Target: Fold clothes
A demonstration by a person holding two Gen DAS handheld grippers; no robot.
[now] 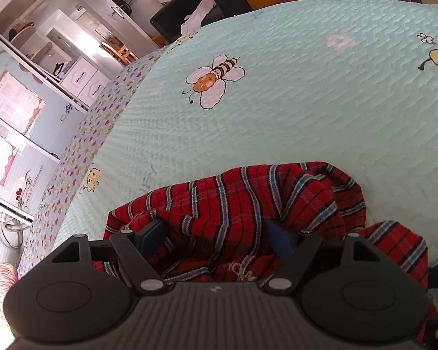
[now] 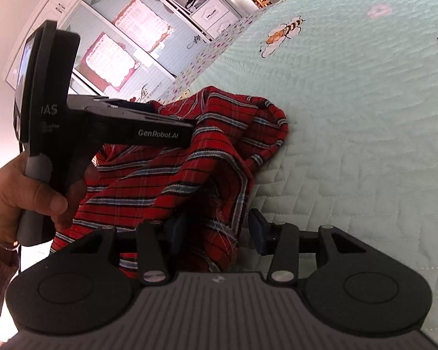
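A red striped garment (image 1: 233,204) lies crumpled at the near edge of the bed, on a mint quilted bedspread (image 1: 306,102) printed with a bee (image 1: 214,80). The left tongs (image 1: 216,236) stand wide apart with folds of the cloth bunched between the 2 fingers. The right tongs (image 2: 216,230) are also spread, a hanging edge of the garment (image 2: 189,160) between them. A hand (image 2: 29,192) grips the left handle.
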